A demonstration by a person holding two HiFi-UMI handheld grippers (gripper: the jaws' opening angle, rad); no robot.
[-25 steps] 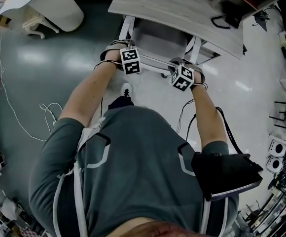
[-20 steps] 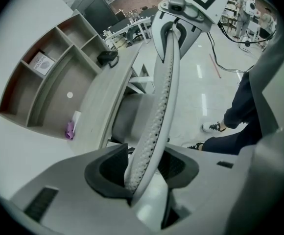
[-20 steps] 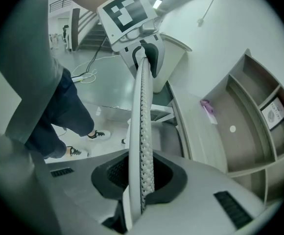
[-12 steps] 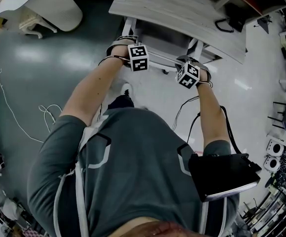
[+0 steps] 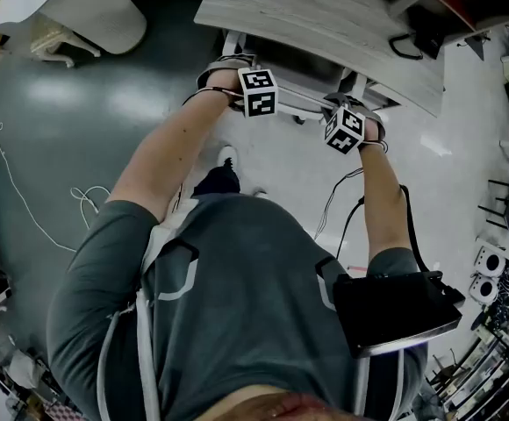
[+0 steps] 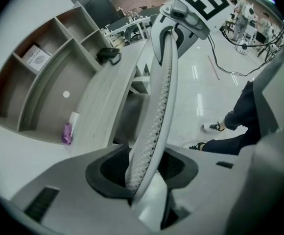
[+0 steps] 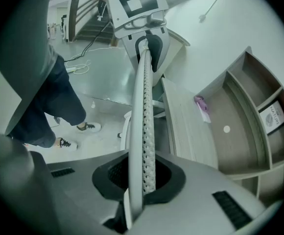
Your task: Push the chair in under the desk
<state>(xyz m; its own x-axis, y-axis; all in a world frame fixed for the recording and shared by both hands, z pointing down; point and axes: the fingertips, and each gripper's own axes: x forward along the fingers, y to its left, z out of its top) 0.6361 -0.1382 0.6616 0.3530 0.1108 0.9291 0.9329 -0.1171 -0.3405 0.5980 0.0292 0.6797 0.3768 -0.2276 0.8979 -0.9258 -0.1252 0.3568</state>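
Clamping chair back (image 6: 159,92) — left tongs (image 6: 143,176), right tongs (image 7: 143,177) just closing tighter — box label (image 6: 35,58) unreadable

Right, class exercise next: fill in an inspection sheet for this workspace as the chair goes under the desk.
Surface: desk, grey wood-grain top, few items on it.
Job's things: chair backrest, top edge gripped at two spots.
Clutter: purple item and black looped object on desk.
Grippers: left gripper clamped on backrest; right gripper on it too, jaws just been closing.
Cables: white cable on floor; black cable below right forearm.
Surroundings: open shelving, glossy floor.
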